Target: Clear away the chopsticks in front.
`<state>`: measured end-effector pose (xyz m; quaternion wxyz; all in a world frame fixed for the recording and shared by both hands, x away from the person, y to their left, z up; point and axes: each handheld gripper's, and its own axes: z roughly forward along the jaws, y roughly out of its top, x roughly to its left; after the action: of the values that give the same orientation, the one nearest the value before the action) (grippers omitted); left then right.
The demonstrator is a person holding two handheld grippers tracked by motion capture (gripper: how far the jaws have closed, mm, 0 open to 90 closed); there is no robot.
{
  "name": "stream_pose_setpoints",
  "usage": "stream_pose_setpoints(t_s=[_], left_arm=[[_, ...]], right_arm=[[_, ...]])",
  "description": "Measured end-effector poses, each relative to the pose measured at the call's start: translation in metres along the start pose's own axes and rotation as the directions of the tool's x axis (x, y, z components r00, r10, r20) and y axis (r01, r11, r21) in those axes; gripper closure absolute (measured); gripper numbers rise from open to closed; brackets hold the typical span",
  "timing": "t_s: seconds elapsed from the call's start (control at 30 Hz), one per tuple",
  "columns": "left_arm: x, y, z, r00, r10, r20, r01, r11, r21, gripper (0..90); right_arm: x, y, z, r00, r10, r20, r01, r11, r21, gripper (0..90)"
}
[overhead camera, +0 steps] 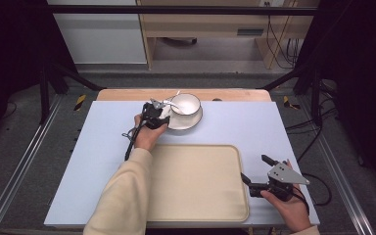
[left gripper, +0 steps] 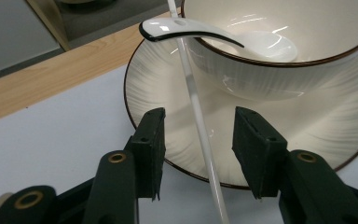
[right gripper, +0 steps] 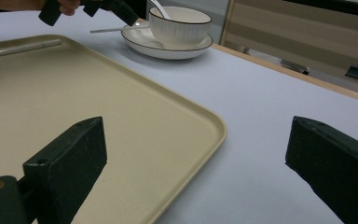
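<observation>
A white bowl (overhead camera: pixel 185 104) (left gripper: pixel 279 65) stands on a ribbed saucer (overhead camera: pixel 190 123) (left gripper: pixel 158 79) at the table's far middle. A white spoon (left gripper: pixel 191 31) rests in the bowl, its handle over the rim. A thin white stick (left gripper: pixel 193 93) (right gripper: pixel 116 29) lies across the saucer's edge. My left gripper (overhead camera: pixel 162 108) (left gripper: pixel 199 116) is open with its jaws on either side of the stick, and neither pad touches it. My right gripper (overhead camera: pixel 253 167) (right gripper: pixel 196 154) stands wide open and holds nothing, by the right edge of the beige tray (overhead camera: pixel 196 181) (right gripper: pixel 121 107).
The tray lies at the near middle of the pale blue mat (overhead camera: pixel 254 127). A pale rod (right gripper: pixel 18 48) seems to lie in the tray by its far side. A bare wooden strip (overhead camera: pixel 127 94) runs along the table's back edge.
</observation>
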<state>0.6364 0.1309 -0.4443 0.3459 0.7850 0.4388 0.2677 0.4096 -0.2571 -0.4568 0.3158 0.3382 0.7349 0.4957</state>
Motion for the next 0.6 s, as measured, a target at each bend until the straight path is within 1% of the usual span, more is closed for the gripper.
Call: stream_pose_setpoints(t_s=[0.03,0.07,0.1,0.13,0.23,0.27,0.3,0.33,0.37,0.4,0.47,0.5,0.53,0.57,0.6], left_arm=[[0.0,-0.001,0.003,1.0,-0.007,-0.001,0.007,1.0,0.006,54.7],[0.0,-0.003,0.006,1.0,-0.005,0.001,0.005,0.9998,0.018,56.6],[-0.001,-0.004,0.009,1.0,-0.008,0.004,0.008,0.9997,0.021,56.6],[-0.002,-0.005,0.011,1.0,-0.003,0.007,0.003,0.9996,0.03,58.6],[-0.003,-0.006,0.014,1.0,-0.005,0.004,0.005,0.9996,0.027,60.7],[-0.004,-0.007,0.015,0.9999,-0.014,0.003,0.014,0.9996,0.026,64.5],[-0.004,-0.007,0.017,0.9999,-0.014,-0.005,0.014,0.9993,0.035,65.9],[-0.004,-0.008,0.018,0.9997,-0.026,-0.006,0.026,0.9992,0.029,68.0],[-0.004,-0.008,0.018,0.9997,-0.026,-0.006,0.026,0.9992,0.029,69.2],[-0.003,-0.008,0.018,0.9994,-0.035,-0.005,0.035,0.9989,0.03,69.2],[-0.002,-0.008,0.019,0.9983,-0.057,-0.01,0.057,0.9981,0.025,74.8],[-0.002,-0.008,0.019,0.9983,-0.057,-0.01,0.057,0.9981,0.025,77.0],[-0.002,-0.009,0.019,0.9981,-0.061,-0.008,0.061,0.9978,0.025,77.0],[-0.003,-0.008,0.019,0.9977,-0.066,-0.016,0.066,0.9975,0.025,80.9],[-0.003,-0.008,0.019,0.9977,-0.066,-0.016,0.066,0.9975,0.025,82.0]], right_arm=[[0.0,0.0,0.0,1.0,0.0,0.0,0.0,1.0,0.0,5.2],[0.0,0.0,0.0,1.0,0.001,-0.003,-0.001,1.0,0.001,5.2],[0.0,0.0,0.0,1.0,0.001,-0.003,-0.001,1.0,0.001,5.2],[0.0,0.0,0.0,1.0,-0.002,-0.004,0.002,1.0,0.0,5.2],[0.0,0.0,0.0,1.0,-0.003,-0.005,0.003,1.0,0.001,5.2],[0.0,0.0,0.0,1.0,-0.005,-0.007,0.005,1.0,0.003,5.2],[0.001,0.0,0.0,1.0,-0.003,-0.006,0.003,1.0,0.005,5.2],[0.001,0.0,0.0,1.0,-0.003,-0.006,0.003,1.0,0.005,5.2],[0.001,0.0,0.0,1.0,-0.003,-0.006,0.003,1.0,0.005,5.2],[0.001,0.0,0.0,1.0,-0.004,-0.006,0.004,1.0,0.005,5.2],[0.001,0.0,0.0,1.0,-0.003,-0.006,0.003,1.0,0.005,5.2],[0.001,0.0,0.0,1.0,-0.003,-0.006,0.003,1.0,0.005,5.2],[0.0,0.0,0.0,1.0,-0.004,-0.006,0.004,1.0,0.005,5.2],[0.0,0.0,0.0,1.0,-0.001,-0.006,0.001,1.0,0.007,5.1],[0.0,0.0,0.0,1.0,-0.001,-0.006,0.001,1.0,0.007,5.1]])
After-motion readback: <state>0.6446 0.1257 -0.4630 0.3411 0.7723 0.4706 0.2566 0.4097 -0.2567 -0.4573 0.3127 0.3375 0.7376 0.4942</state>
